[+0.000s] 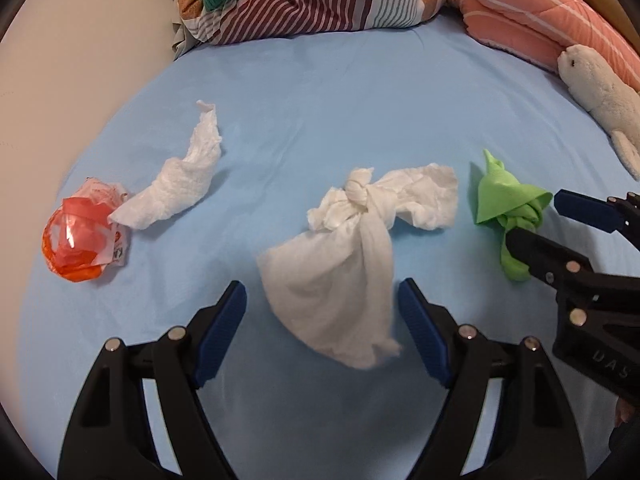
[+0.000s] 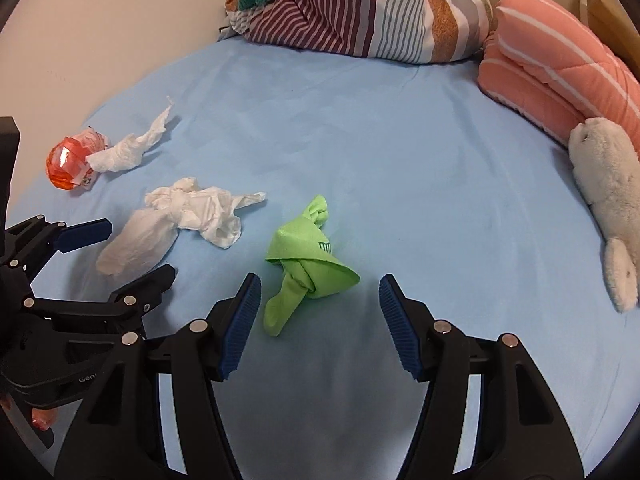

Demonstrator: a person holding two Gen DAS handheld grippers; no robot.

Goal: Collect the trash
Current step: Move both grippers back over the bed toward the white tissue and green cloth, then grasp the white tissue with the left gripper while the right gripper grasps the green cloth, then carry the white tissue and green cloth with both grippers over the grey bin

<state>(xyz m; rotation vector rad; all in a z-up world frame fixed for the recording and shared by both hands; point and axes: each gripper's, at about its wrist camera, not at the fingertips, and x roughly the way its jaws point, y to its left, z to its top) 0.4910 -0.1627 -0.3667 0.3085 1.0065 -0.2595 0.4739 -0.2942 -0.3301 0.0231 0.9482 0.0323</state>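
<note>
Both tools stand open and hold nothing: the left gripper straddles the knotted white tissue at the bed's centre, and the right gripper brackets the green napkin. Closing high may pinch only a loose fold, or snag the blue sheet. Only the left view shows the right gripper coming in at three o'clock.

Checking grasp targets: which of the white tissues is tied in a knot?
The big tissue, lying between the open fingers of the left hand-held gripper. It is knotted near its middle; the other tissue, by the orange wrapper, is only a loose twisted strip.
</note>
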